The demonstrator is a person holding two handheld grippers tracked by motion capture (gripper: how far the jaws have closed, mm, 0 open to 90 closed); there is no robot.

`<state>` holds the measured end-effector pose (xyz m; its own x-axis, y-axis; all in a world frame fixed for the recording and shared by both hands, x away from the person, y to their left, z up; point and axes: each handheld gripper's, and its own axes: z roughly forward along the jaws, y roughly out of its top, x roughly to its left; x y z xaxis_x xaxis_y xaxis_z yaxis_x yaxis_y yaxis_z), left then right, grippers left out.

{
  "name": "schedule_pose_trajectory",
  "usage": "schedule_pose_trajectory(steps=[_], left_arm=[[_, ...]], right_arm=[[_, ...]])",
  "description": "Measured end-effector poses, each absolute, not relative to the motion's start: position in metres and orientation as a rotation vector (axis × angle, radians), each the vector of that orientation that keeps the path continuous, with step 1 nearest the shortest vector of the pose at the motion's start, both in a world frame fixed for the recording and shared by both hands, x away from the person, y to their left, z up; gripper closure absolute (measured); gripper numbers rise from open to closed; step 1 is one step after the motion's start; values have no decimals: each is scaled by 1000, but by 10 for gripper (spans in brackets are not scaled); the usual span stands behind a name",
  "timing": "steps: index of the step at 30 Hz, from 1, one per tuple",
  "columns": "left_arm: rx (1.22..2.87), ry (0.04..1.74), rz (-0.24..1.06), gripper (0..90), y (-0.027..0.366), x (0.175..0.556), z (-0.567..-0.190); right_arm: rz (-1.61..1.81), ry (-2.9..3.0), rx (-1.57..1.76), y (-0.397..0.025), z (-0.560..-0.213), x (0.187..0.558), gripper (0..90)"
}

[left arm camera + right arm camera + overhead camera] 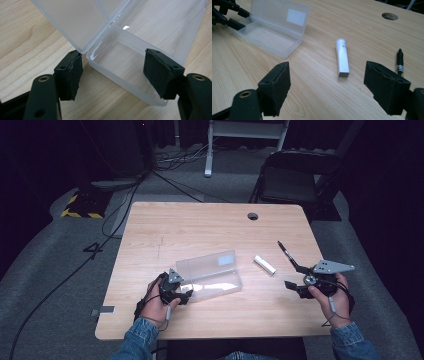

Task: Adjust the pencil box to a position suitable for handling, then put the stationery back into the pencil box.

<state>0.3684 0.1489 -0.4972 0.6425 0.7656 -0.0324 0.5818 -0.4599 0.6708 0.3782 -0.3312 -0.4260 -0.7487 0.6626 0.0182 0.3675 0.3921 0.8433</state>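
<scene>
Clear plastic case (210, 279) sits open near the middle of the wooden table (200, 225), lid hinged up and leaning back toward the far side, a pale rectangular label on the lid. Left gripper (181, 293) is at the case's left end, jaws spread wide and closed on nothing – in the left gripper view the near corner of the case (130, 65) sits between the two black pads, left pad (72, 75) just beside the corner where lid meets tray, right pad (160, 72) over the tray's front wall; can't tell if either pad actually touches the plastic. Tray looks empty in that view. Right gripper (296, 279) is well apart from the case, near the table's right edge, held in the person's right hand (334, 301), jaws also wide apart with nothing between them – it hovers over bare wood. In the right gripper view a small white cap-like tube (342, 58) lies flat on the table ahead of the jaws, between them in line of sight, and a black pen (399, 61) lies just right of it, near the right pad. From the high view the white tube (264, 264) lies between case and pen (287, 255), touching neither. Round cable hole (253, 216) at the table's far edge, black chair (295, 177) behind
</scene>
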Motion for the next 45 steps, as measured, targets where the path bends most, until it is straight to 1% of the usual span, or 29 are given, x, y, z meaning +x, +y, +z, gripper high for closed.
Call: schedule_pose_trajectory(steps=[4,6,10,21,36,45], left_arm=[[2216,1020,353,324,144,365,-497],[2224,995,345,324,141,363,-497],[2242,962,332,324,135,360,-497],[2279,866,285,324,123,344,-496],[2314,768,246,324,110,337,-496],[2316,743,244,323,106,337,-496]], right_arm=[[1290,2330,909,-334,-426,379,220],[1297,2317,926,-335,-427,380,253],[1303,2308,940,-336,-428,381,236],[1243,2304,995,-345,-428,382,247],[1204,2306,1046,-352,-434,386,242],[1197,2317,1049,-350,-437,389,232]])
